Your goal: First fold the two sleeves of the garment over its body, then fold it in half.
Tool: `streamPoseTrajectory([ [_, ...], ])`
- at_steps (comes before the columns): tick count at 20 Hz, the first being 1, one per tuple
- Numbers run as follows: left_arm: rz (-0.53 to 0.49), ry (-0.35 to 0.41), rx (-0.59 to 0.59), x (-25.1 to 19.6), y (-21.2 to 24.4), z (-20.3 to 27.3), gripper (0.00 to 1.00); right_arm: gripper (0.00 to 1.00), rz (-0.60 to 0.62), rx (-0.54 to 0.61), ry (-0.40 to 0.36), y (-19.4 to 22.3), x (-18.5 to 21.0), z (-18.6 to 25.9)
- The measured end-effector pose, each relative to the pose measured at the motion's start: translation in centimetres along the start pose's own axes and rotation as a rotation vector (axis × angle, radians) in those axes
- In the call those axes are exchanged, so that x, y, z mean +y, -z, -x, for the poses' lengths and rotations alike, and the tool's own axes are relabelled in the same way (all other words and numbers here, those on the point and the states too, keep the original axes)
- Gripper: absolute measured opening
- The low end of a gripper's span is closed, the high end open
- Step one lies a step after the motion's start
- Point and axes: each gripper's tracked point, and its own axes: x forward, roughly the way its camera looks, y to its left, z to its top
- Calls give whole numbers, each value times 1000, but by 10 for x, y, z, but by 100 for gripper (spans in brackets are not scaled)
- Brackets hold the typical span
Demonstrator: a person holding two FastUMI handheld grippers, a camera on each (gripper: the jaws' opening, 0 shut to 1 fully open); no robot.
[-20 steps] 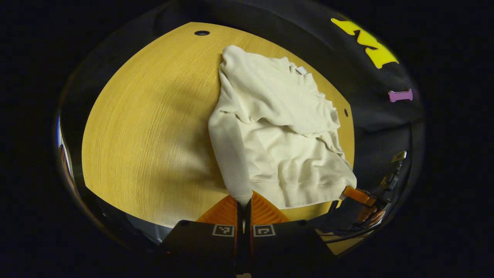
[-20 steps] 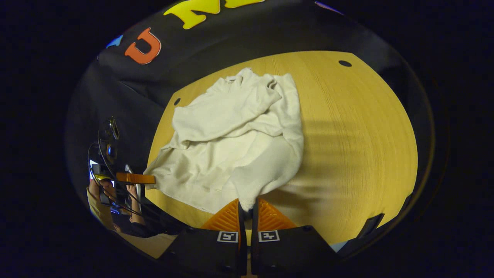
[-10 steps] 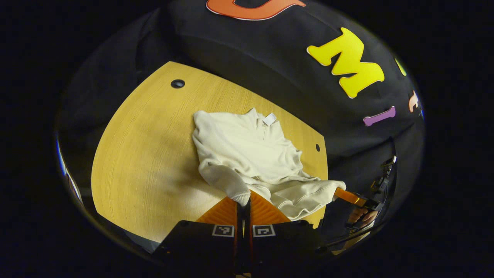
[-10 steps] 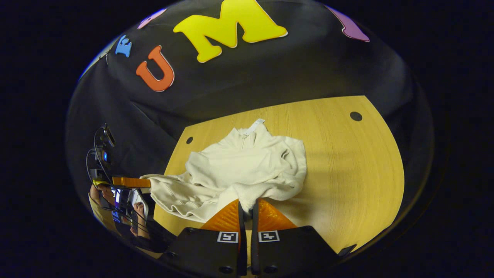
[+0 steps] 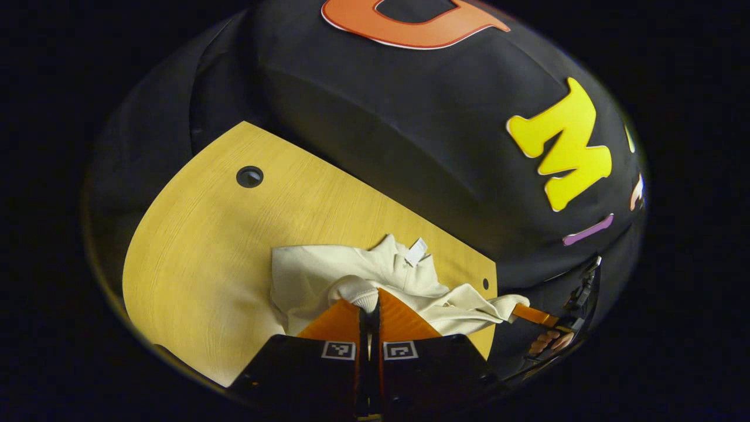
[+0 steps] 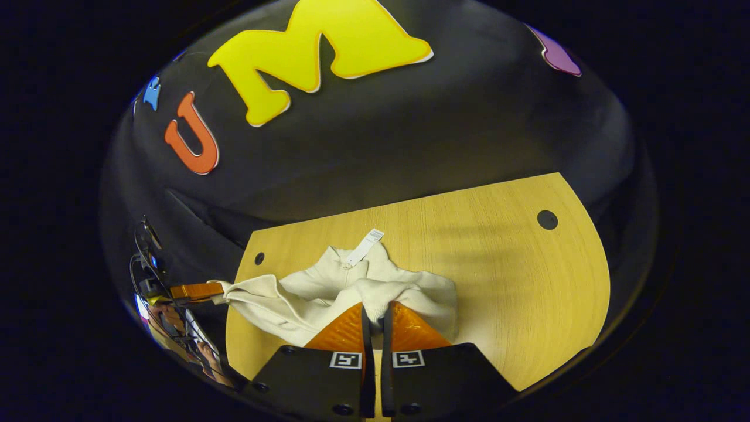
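A cream sweatshirt [image 5: 304, 275] lies on the yellow wooden table [image 5: 199, 246], its collar and white tag [image 5: 417, 252] toward the wall. My left gripper [image 5: 369, 301] is shut on a hem corner raised over the body. In the right gripper view the sweatshirt [image 6: 416, 290] bunches under my right gripper [image 6: 375, 310], shut on the other hem corner. The hem stretches between both grippers above the body. The right gripper [image 5: 518, 310] appears at the left gripper view's right edge, the left gripper [image 6: 218, 289] at the right gripper view's left edge.
Bare table [image 6: 515, 275] extends to the right of the garment in the right gripper view. A large round hole [image 6: 547, 220] and a small one [image 6: 259, 258] sit near the far edge. A hand [image 5: 551, 340] holds the right gripper.
Both grippers carried the hem up and forward toward the collar. The garment's lower half has lifted off the table and now hangs over the upper half.
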Motion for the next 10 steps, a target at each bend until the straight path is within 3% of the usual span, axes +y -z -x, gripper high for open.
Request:
streamPoseTrajectory([
  [6, 57, -96, 14, 29, -7, -70, 4, 4, -165, 27, 83, 2, -24, -80],
  [10, 101, -111, 53, 38, 1, -91, 7, 6, -243, 53, 106, 12, -32, -106],
])
